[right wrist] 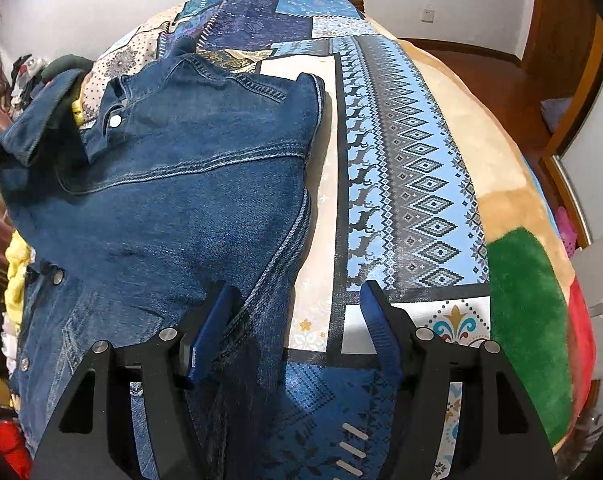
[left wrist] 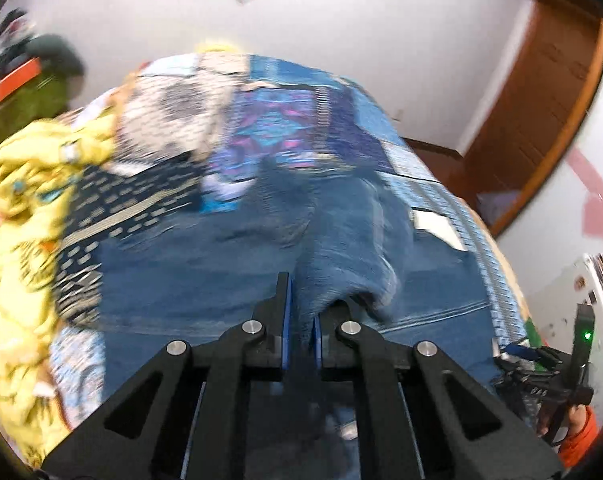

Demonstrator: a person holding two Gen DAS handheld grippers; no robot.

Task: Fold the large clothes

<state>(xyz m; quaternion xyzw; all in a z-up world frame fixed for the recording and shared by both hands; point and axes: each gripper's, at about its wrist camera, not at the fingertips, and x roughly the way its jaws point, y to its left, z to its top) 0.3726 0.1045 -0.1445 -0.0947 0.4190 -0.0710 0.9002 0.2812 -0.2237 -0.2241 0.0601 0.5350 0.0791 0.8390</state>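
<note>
The denim jacket [right wrist: 173, 184] lies spread on the patterned bedspread [right wrist: 405, 168], with its collar at the far end and the pile of yellow clothes [left wrist: 25, 208] on its left side. Your left gripper [left wrist: 301, 312] is pinched tight on a fold of the jacket, so lift that piece slowly and lay it flat across the jacket's middle. Your right gripper [right wrist: 297, 320] is spread wide over the jacket's near right edge, holding nothing, so press that edge down to stop the jacket sliding.

One denim jacket [right wrist: 173, 184], one patchwork blanket [right wrist: 405, 184], two hand-held grippers [left wrist: 301, 312] [right wrist: 297, 316], perhaps one yellow garment [left wrist: 25, 216].
</note>
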